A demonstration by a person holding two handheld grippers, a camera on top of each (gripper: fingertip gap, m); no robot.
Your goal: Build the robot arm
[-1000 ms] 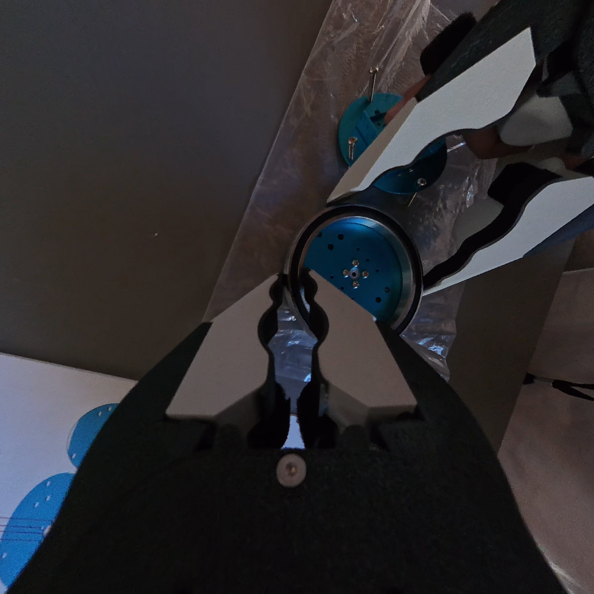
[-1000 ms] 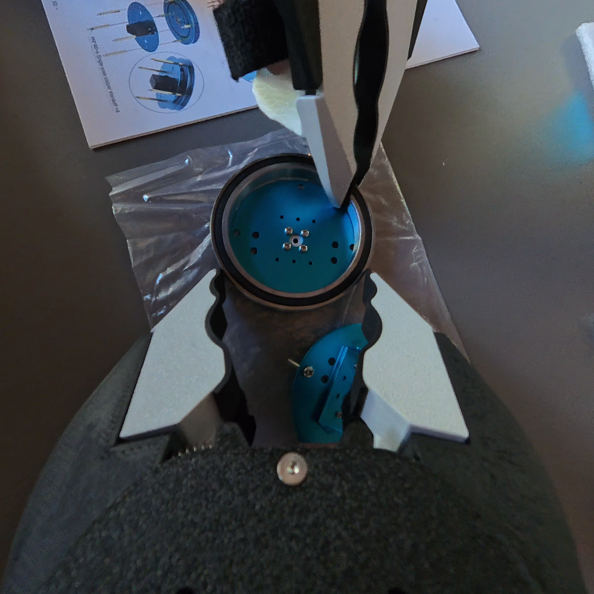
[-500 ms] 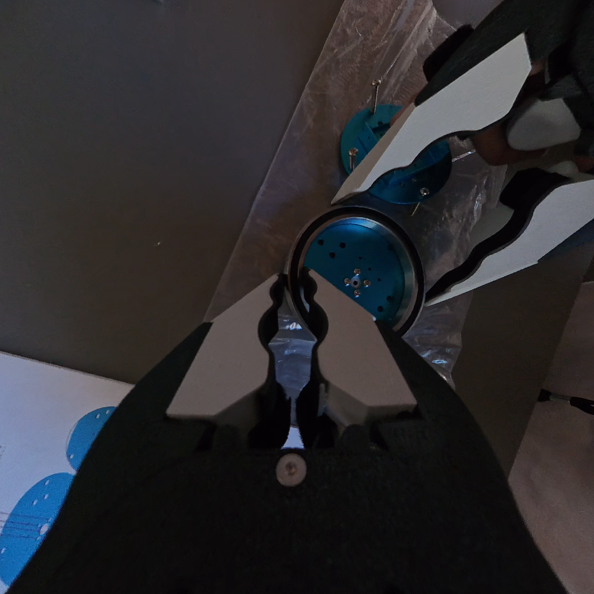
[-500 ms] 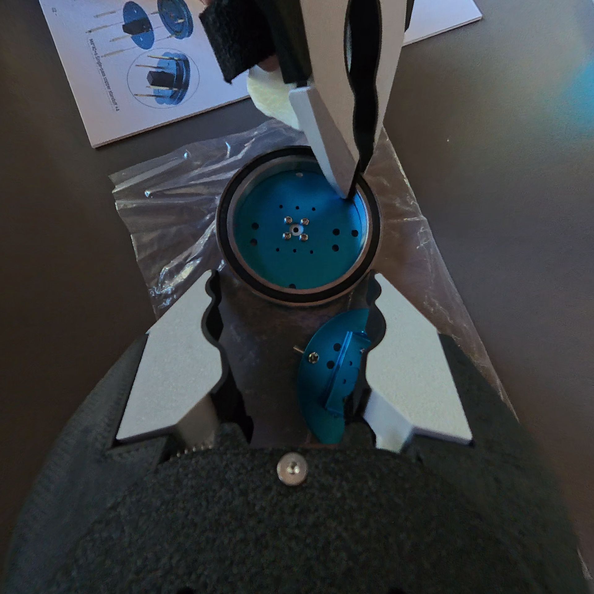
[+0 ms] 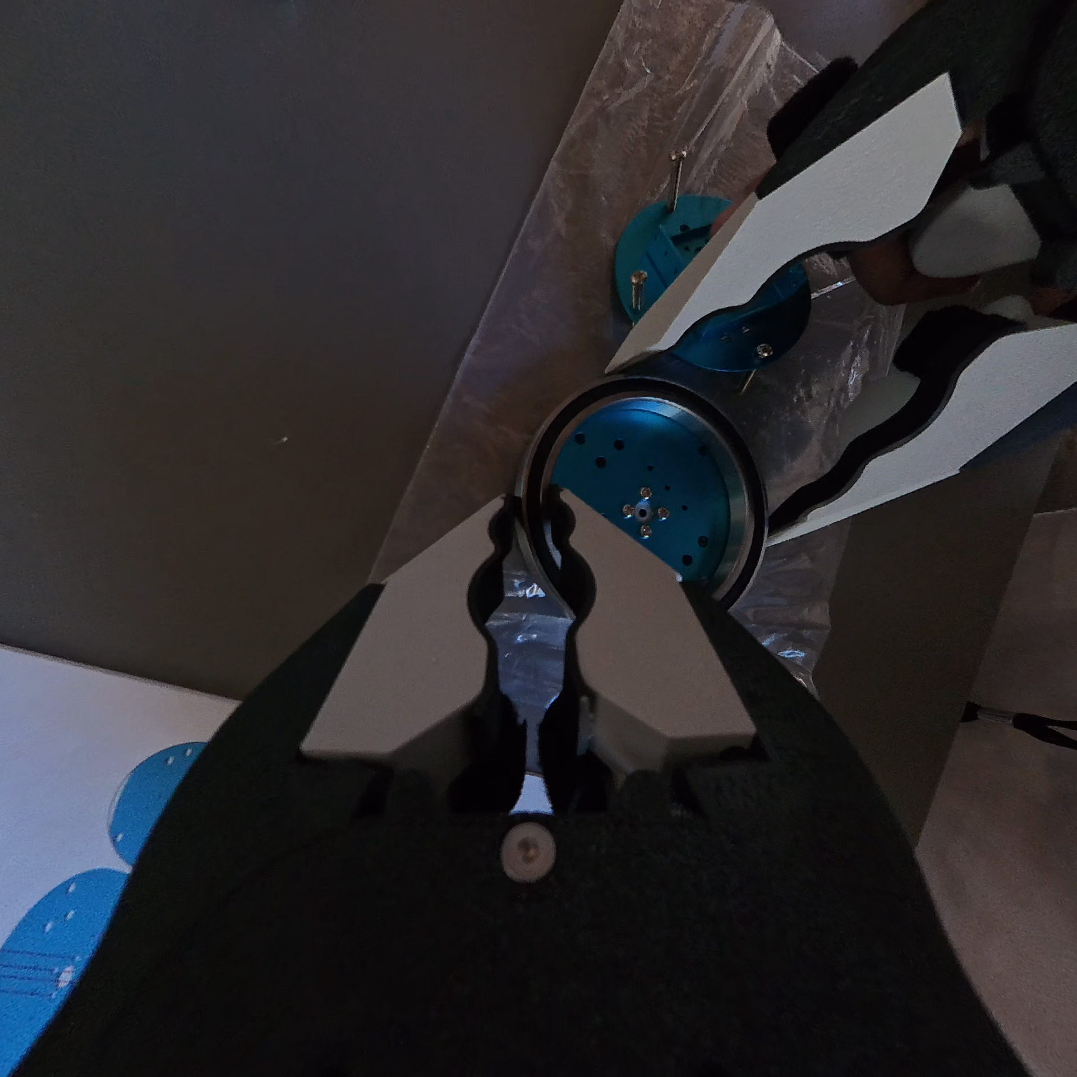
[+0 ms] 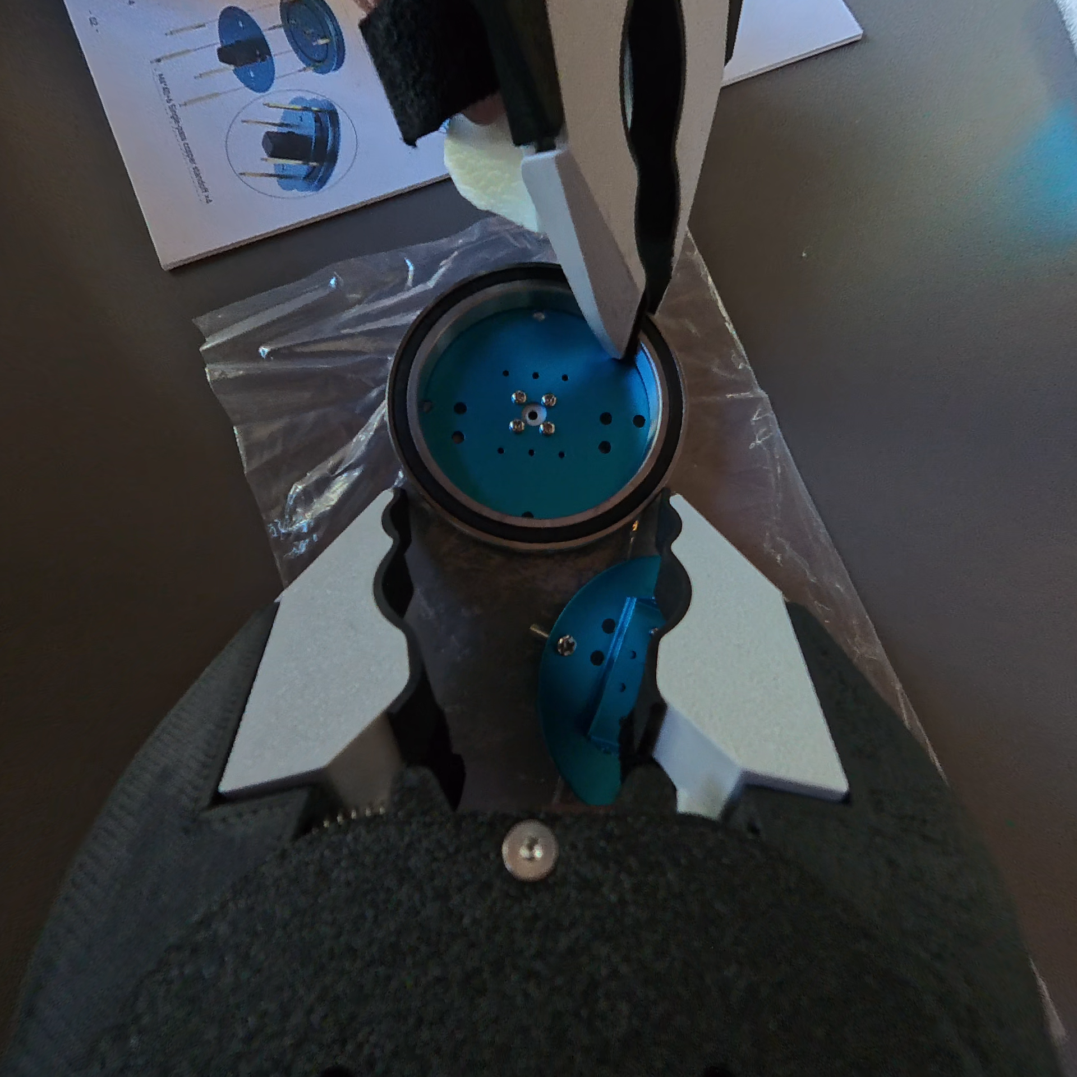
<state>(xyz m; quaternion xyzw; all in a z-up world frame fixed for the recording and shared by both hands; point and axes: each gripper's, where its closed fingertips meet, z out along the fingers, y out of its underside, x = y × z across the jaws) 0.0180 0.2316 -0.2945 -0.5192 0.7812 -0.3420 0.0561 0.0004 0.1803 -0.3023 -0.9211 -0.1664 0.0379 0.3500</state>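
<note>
A round wheel (image 6: 533, 466) with a blue drilled face, a silver rim and a black ring lies on a clear plastic bag (image 6: 326, 373). My left gripper (image 5: 531, 500) is shut on the wheel's (image 5: 641, 466) rim, one finger inside and one outside; it reaches in from above in the right wrist view (image 6: 632, 344). My right gripper (image 6: 533, 504) is open, its tips either side of the wheel's near edge. A blue disc (image 6: 588, 687) with screws lies between its fingers, against the right one. The right gripper (image 5: 690, 454) and the disc (image 5: 658, 250) also show in the left wrist view.
A white instruction sheet (image 6: 233, 116) with blue drawings lies on the dark table beyond the bag; it also shows in the left wrist view (image 5: 70, 757). A loose screw (image 5: 676, 175) rests at the disc's edge. A white-gloved finger (image 5: 979, 239) holds the right gripper. One gripper's finger ends stand about 6 centimeters off the other's.
The wheel has tilted slightly in the left gripper's hold. The right gripper has stayed open and shifted slightly around the wheel's near edge.
</note>
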